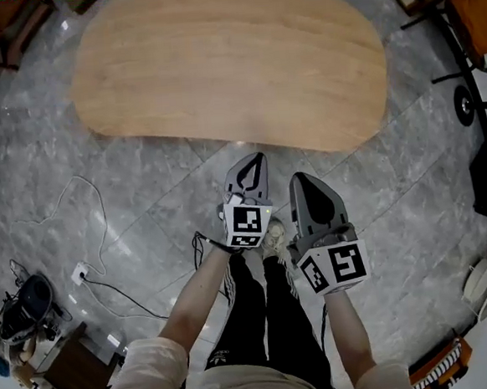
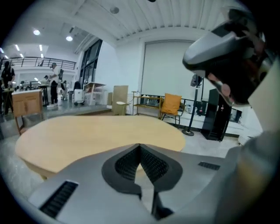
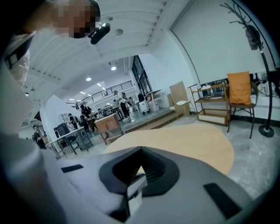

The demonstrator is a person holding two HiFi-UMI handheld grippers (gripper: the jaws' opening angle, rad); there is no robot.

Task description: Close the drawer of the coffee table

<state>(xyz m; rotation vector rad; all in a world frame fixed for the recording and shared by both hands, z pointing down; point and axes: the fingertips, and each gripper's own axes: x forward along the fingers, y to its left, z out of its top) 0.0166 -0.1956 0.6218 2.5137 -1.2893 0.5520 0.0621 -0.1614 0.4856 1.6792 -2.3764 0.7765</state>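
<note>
Grey plastic left tongs [image 1: 252,164]: shut tip to tip, nothing held. Right tongs [image 1: 304,180] just beside them at 3 o'clock: likewise pressed together, empty. Both point toward 12 o'clock and touch nothing.

Bench [image 1: 225,65], the pale wooden coffee table, sits at 12 o'clock, apart from both tips, on the marbled floor [image 1: 100,184].

Drawer: none stands out along the near edge, and its front is not visible from above. Judgement: the closing looks done, with nothing plainly left but to back away.
</note>
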